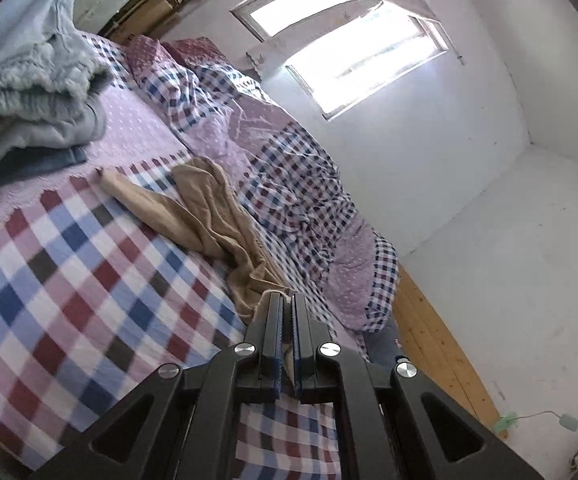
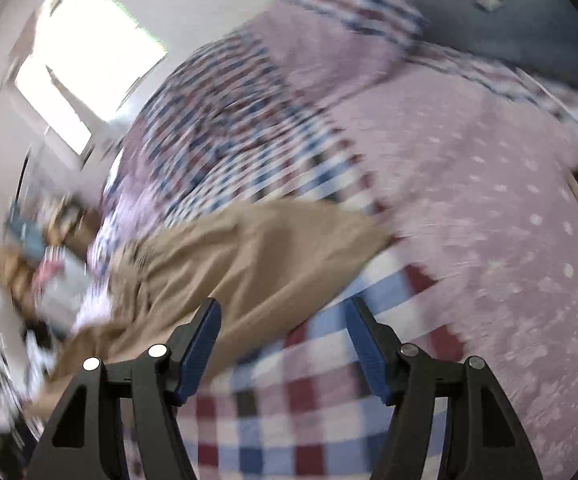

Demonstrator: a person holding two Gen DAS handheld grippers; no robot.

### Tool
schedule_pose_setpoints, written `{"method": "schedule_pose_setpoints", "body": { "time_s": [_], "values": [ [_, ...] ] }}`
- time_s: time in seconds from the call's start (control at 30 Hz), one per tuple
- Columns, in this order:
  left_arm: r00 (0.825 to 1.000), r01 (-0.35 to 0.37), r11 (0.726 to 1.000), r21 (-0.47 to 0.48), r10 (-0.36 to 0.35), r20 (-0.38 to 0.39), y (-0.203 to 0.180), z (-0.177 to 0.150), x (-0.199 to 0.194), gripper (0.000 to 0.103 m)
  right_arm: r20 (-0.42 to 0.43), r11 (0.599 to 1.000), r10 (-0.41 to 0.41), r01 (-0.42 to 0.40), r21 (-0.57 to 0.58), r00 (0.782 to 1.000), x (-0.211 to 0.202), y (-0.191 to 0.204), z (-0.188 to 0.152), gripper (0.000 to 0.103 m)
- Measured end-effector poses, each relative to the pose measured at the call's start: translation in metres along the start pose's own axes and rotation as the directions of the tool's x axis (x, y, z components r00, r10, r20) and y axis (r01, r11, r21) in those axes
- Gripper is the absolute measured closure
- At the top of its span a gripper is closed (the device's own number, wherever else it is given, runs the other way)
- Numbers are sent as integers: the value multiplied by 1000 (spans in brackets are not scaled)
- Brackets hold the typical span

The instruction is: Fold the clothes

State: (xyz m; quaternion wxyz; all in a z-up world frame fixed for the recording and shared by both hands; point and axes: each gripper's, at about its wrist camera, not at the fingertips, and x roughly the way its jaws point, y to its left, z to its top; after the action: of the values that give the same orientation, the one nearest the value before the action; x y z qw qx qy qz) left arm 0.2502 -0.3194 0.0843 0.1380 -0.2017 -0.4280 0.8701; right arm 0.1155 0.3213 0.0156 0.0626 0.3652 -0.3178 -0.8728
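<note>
The left gripper (image 1: 287, 300) had its fingers pressed together on an edge of the tan garment (image 1: 209, 216), which trailed away rumpled across the checked bed sheet (image 1: 69, 280). The pinch looked thin; a pull could probably have slipped the cloth free or dragged it into a bunch against the heaped quilt (image 1: 289, 168). The right gripper (image 2: 283, 312) was blurred, its fingers spread and empty; the garment (image 2: 249, 252) lay just ahead, overlapping the left-hand finger, so a hasty closure risked catching sheet as well. A pale blue heap of clothing (image 1: 37, 80) lay well apart.
</note>
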Motion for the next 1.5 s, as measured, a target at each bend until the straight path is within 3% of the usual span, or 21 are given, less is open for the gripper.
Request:
{"method": "schedule_pose_setpoints", "body": {
  "time_s": [0.17,0.23,0.47,0.63,0.83,0.9,0.93,0.97,1.13,1.27,1.5],
  "values": [
    [999,-31,999,-40,32,26,15,6,-8,101,-1,975,30,-29,221,1000,16,-49,22,34],
    [998,-42,998,-53,44,35,20,9,-10,101,3,968,40,-40,249,999,21,-54,25,34],
    [994,-88,994,-64,92,59,35,21,-15,101,-93,998,-22,27,59,995,36,-29,35,34],
    [993,-96,990,-106,102,52,47,24,-12,101,-173,998,4,-14,-53,985,41,-12,27,34],
    [993,-105,988,-109,110,41,48,24,-10,101,-189,969,-132,87,-231,973,67,11,9,37],
    [993,-110,987,-116,115,37,49,24,-9,101,-179,955,-178,126,-268,968,73,16,5,53],
    [992,-116,986,-117,121,33,50,23,-9,101,-177,945,-211,154,-290,961,76,19,2,87],
    [991,-124,985,-119,128,29,51,23,-9,101,-175,936,-235,174,-306,956,78,22,0,97],
    [989,-140,983,-115,144,24,51,21,-10,101,-130,936,-223,175,-305,966,57,26,-7,99],
    [988,-152,982,-112,155,20,51,20,-11,101,-23,941,-200,185,-283,980,12,31,-12,99],
    [986,-169,983,-71,168,-15,49,18,-14,101,79,917,-221,235,-322,972,-53,30,-39,99]
  ]
}}
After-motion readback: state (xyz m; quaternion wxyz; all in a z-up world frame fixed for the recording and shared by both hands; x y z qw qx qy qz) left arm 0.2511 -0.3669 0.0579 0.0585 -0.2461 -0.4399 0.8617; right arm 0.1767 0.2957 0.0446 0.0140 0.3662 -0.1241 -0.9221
